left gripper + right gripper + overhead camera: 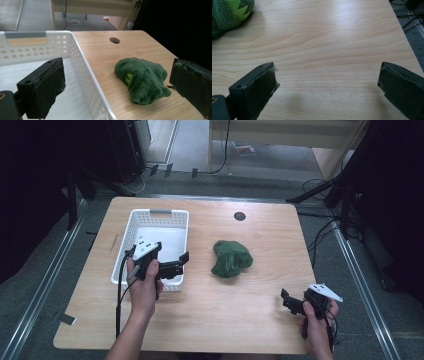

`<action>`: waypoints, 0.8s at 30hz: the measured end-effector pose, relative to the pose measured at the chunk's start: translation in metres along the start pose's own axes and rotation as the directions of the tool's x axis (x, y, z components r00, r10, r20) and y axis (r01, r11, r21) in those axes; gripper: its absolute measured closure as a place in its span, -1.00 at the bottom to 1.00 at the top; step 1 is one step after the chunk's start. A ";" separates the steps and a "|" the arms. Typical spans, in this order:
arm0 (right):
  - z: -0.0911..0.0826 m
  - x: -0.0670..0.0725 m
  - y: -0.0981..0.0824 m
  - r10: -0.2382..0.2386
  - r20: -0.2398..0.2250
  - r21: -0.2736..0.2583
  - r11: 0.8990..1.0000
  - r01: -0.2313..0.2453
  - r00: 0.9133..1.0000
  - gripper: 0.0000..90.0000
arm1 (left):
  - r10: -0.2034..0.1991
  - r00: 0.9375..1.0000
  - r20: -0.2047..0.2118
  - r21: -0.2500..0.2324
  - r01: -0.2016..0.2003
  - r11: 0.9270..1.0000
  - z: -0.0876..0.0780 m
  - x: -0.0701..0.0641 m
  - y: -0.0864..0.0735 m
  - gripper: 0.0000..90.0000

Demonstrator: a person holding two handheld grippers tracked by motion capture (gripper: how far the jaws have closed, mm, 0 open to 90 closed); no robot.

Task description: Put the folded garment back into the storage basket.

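Left gripper (181,261): jaws wide, holding nothing, over the white basket's (131,222) right wall.
Right gripper (288,301): jaws wide, holding nothing, above bare table (270,240).
Green plush (231,258): mid-table, just right of basket; form unclear, cut off in right gripper view.
Writing: none legible.

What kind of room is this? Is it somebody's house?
Probably not a house; it looks like a lab or workshop. A person holds tongs in each hand over a wooden table, cables trail across the grey floor, and dark stands surround the table.
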State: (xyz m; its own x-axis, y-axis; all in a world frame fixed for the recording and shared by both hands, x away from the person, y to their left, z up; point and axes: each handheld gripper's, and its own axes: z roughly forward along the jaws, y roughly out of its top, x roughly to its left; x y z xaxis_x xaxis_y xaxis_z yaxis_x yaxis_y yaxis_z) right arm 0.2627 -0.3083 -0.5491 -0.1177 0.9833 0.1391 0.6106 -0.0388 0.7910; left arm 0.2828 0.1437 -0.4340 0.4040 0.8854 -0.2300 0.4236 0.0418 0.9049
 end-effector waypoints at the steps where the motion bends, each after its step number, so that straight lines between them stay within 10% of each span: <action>1: 0.000 0.000 0.000 -0.002 0.000 0.000 1.000 0.002 1.000 -0.96 | 0.002 1.000 0.010 0.008 -0.003 1.000 0.005 -0.005 0.001 -0.98; 24: 0.000 0.000 0.000 0.004 -0.007 0.003 1.000 -0.004 1.000 -0.96 | 0.003 0.997 0.078 0.101 -0.011 0.995 0.066 -0.054 -0.001 -0.98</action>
State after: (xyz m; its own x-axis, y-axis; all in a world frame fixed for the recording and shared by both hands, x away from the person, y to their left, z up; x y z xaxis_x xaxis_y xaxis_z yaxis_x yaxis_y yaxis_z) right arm 0.2628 -0.3085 -0.5491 -0.1205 0.9819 0.1458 0.6137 -0.0417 0.7884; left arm 0.3139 0.0651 -0.4459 0.4670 0.8467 -0.2548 0.4991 -0.0145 0.8664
